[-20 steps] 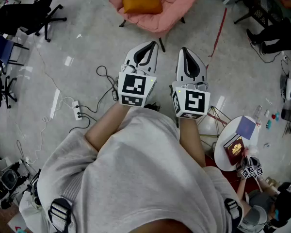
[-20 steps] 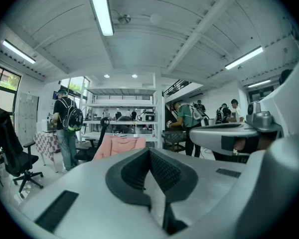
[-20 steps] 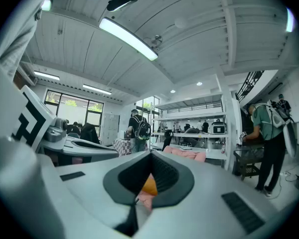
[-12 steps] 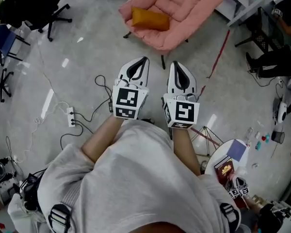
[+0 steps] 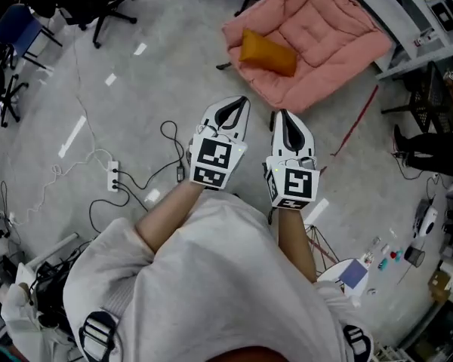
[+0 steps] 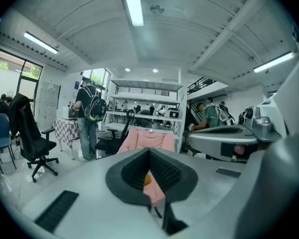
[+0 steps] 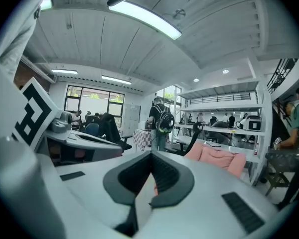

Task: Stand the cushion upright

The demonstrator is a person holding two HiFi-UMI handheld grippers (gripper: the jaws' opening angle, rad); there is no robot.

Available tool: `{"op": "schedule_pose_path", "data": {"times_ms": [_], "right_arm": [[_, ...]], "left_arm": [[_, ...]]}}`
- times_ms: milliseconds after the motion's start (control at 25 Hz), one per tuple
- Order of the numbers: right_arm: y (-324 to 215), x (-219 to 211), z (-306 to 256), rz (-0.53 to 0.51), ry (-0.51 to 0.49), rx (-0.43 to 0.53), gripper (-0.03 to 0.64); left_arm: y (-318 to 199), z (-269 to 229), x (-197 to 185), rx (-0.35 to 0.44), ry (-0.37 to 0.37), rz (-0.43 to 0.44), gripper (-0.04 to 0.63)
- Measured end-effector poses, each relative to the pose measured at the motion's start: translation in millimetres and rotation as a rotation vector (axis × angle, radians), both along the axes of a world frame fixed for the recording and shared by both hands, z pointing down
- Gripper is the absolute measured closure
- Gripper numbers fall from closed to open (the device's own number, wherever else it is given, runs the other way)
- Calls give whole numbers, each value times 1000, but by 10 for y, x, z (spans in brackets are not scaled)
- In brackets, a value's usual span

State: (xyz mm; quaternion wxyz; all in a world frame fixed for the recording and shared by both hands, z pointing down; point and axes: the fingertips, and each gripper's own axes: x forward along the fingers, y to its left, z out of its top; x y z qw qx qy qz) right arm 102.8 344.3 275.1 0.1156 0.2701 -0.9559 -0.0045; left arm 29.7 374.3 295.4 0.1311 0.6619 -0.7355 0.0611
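Left gripper [image 5: 235, 110] and right gripper [image 5: 285, 121] side by side, jaws together, empty.

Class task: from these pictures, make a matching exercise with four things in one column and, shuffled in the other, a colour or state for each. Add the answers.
Things:
1. cushion
2. armchair
3. power strip
4. left gripper

Colour or state:
A. pink
B. shut, nothing held
C. orange
D. white, lying on the floor

Pairs: 1-C, 2-A, 3-D, 4-B

No writing, label, brand or number is legible in any view.
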Motion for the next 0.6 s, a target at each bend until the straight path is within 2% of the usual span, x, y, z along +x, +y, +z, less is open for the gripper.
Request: {"op": "schedule_pose_path", "data": {"times_ms": [200,400,600], "right_arm": [[-98,-869,60,-97,-7,-6,609],[119,-1981,155,-284,-26,-35,609],[327,-2617,141,-375,-26,-53,609]], "left_arm": [[-86,20,-728,-1,-6,-53,583],[181,96,-1712,-39,-21,-203,583],[422,21,-2343,-41,-16,-292,583]]}}
